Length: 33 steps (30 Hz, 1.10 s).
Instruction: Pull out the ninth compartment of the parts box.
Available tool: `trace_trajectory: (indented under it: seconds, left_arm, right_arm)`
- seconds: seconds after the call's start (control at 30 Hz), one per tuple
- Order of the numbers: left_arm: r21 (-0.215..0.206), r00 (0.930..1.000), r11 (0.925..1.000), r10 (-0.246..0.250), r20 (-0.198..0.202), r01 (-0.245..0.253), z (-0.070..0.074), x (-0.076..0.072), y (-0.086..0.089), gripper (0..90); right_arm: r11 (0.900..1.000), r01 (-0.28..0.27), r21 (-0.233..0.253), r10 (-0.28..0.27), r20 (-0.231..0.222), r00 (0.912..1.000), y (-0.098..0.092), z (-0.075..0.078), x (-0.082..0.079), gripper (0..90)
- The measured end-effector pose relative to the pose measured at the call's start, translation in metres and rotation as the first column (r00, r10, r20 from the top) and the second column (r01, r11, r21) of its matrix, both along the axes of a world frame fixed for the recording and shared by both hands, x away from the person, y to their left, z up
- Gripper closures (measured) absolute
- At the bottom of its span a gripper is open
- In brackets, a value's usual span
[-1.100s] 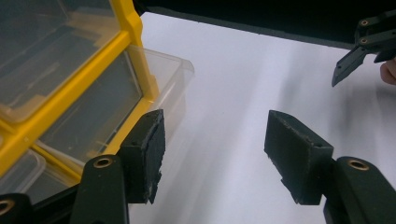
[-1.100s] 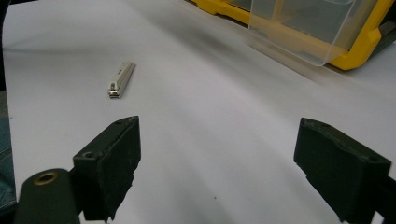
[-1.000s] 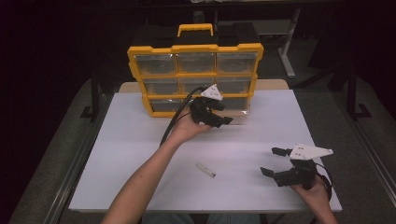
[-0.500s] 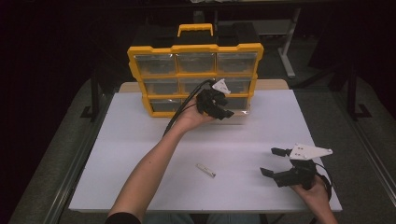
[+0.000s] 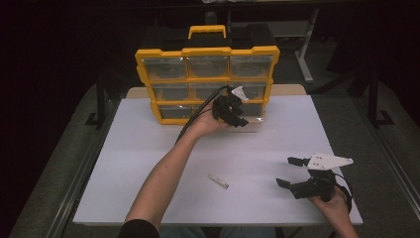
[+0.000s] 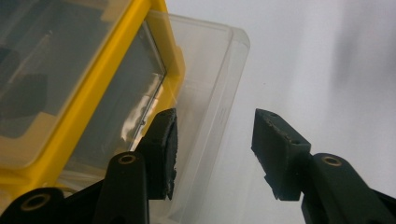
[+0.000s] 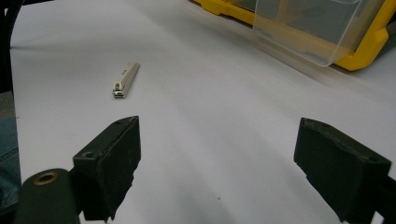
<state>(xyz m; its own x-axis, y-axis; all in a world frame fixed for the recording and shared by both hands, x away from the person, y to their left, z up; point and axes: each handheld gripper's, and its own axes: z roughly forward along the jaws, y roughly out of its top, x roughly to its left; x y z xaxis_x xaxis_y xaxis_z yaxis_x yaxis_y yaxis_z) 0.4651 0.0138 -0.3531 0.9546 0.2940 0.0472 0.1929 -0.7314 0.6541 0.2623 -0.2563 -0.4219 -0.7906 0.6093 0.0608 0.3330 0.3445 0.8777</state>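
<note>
Left gripper parted astride drawer front, ungripped (far right, bottom row); risks slipping off. Right gripper wide, empty.

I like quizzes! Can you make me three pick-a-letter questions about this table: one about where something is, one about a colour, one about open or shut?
1. Where is the clipper?
A. inside a drawer
B. flat on the table
C. in the right gripper

2. What colour is the frame of the box?
A. yellow
B. red
C. green

3. How is the bottom right drawer?
A. shut flush
B. lying on the floor
C. pulled partly out

Answers:
1 B, it lies alone on the white top between the two arms.
2 A, its frame and handle are yellow.
3 C, the clear drawer sticks out past the frame, by the open left gripper.
</note>
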Motion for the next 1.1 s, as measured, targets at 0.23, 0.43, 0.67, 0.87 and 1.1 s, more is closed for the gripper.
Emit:
trace_trajectory:
  seconds: [0.23, 0.43, 0.67, 0.87, 1.1]
  left_arm:
    - [0.02, 1.0, 0.9998, -0.007, 0.005, 0.007, -0.006, 0.003, -0.002, 54.8]
    - [0.034, 1.0, 0.9994, -0.006, 0.003, 0.005, -0.009, 0.006, -0.001, 58.1]
    - [0.049, 1.0, 0.9988, -0.006, 0.005, 0.006, -0.01, 0.008, -0.001, 58.9]
    - [0.039, 0.9997, 0.9989, -0.025, 0.003, 0.025, -0.011, 0.005, -0.003, 66.7]
    - [0.048, 0.998, 0.9969, -0.062, -0.009, 0.062, -0.01, 0.001, -0.003, 70.0]
  right_arm:
    - [1.0, -0.004, -0.001, 0.004, 0.002, 1.0, 0.0, 0.0, 0.0, 13.9]
    - [1.0, -0.006, 0.001, 0.006, -0.001, 1.0, 0.001, 0.0, 0.0, 13.9]
    - [1.0, -0.014, -0.001, 0.014, -0.004, 0.9999, 0.002, -0.001, 0.001, 13.8]
    - [1.0, -0.014, -0.001, 0.014, -0.001, 0.9999, 0.001, -0.001, 0.001, 13.9]
    - [1.0, -0.011, 0.001, 0.011, -0.004, 0.9999, 0.001, -0.001, 0.001, 13.9]
